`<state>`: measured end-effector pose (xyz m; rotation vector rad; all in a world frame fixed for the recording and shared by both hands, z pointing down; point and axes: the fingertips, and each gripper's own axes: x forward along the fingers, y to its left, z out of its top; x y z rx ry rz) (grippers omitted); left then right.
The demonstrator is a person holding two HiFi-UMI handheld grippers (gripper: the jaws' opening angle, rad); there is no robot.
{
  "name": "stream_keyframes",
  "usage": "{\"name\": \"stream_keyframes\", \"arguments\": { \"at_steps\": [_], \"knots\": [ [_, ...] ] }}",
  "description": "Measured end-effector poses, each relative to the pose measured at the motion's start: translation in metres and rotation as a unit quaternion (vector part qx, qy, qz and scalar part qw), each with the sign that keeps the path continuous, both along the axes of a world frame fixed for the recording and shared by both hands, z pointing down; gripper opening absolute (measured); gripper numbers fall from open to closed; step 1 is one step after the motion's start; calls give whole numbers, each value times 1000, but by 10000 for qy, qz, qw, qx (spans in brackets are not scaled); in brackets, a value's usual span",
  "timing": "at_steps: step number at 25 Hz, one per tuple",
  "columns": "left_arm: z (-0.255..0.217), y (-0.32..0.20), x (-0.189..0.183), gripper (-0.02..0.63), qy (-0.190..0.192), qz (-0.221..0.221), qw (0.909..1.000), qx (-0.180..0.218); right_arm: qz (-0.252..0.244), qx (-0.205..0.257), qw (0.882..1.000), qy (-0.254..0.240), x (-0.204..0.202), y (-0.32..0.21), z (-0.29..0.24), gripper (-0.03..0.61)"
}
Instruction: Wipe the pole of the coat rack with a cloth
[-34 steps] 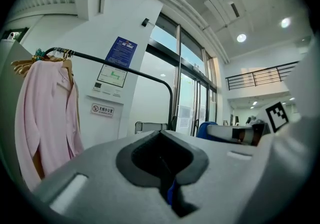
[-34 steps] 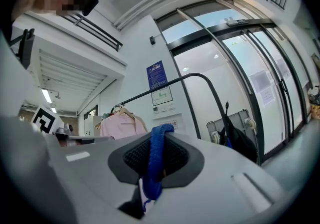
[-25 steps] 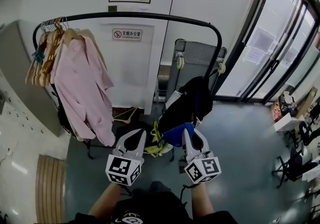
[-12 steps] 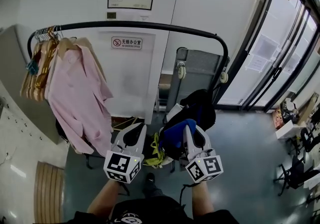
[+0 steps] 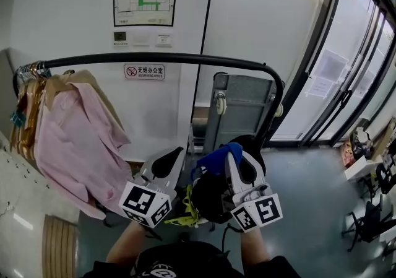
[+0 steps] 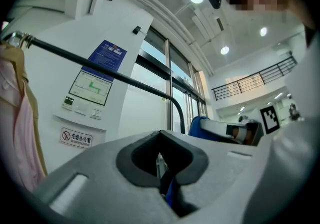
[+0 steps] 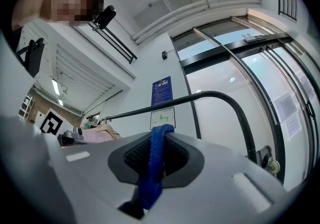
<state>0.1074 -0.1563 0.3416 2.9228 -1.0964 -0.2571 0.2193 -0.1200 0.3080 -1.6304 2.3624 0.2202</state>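
The coat rack's black pole (image 5: 154, 58) runs level from the hangers on the left, then bends down on the right. My right gripper (image 5: 232, 154) is below the pole's right part and shut on a blue cloth (image 5: 216, 158). In the right gripper view the cloth (image 7: 155, 163) is pinched in my right gripper (image 7: 155, 153), with the pole (image 7: 200, 97) arching above and beyond it. My left gripper (image 5: 175, 154) is beside it, jaws together and holding nothing. The left gripper view shows my left gripper (image 6: 161, 168) shut, with the pole (image 6: 100, 71) high ahead. Neither gripper touches the pole.
A pink shirt (image 5: 74, 140) and wooden hangers (image 5: 25, 103) hang at the rack's left end. A grey folded trolley (image 5: 238, 106) leans against the wall behind the rack. A black bag (image 5: 216, 193) lies under the grippers. Glass doors (image 5: 346, 72) line the right.
Both grippers have risen toward the pole, the right one carrying the blue cloth. The head view has tilted up, so the pole sits lower in it.
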Motion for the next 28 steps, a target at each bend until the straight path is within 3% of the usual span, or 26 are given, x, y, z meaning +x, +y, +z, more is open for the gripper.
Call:
{"name": "stream_keyframes", "arguments": {
  "at_steps": [6,10,14,18,23,28],
  "knots": [
    [-12,-36,-1,2,53,-184,9997,139,239,437,9985,209,28,-45,-34,34],
    [-21,-56,1,2,-9,-79,9995,299,566,1084,9917,385,42,-71,-87,34],
    [-36,-74,3,2,-91,31,9986,520,944,1451,9840,429,59,-95,-140,34],
    [-53,-89,-4,3,-52,25,9975,708,1429,1209,9814,432,73,-117,-149,34],
    [-56,-99,-23,2,43,20,9975,699,1405,1100,9831,412,51,-133,-136,34],
    [-51,-105,-46,2,114,-55,9985,526,1030,1240,9853,564,-3,-141,-140,34]
  ]
}}
